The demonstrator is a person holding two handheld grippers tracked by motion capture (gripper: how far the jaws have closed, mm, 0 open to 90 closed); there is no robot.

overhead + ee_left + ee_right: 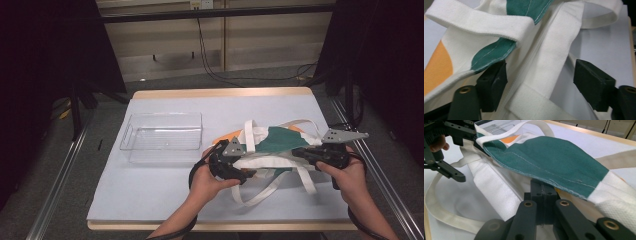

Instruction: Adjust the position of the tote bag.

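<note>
A cloth tote bag [277,142] with white, green and orange panels and long white straps [260,192] lies on the right half of the table. My left gripper [245,172] is at the bag's left end. In the left gripper view [542,86] it is open, with a white strap and the bag [544,62] lying between its jaws. My right gripper [296,151] is at the bag's right side. Its jaws are pressed together [545,187] on the bag's edge, under the green panel [549,162]. The left gripper [470,157] is open at the far end of that view.
A clear plastic bin [162,132], with nothing in it, stands on the pale mat [150,195] left of the bag. The wooden table edge [220,92] runs along the back. Metal rails flank the table, and cables lie on the floor behind.
</note>
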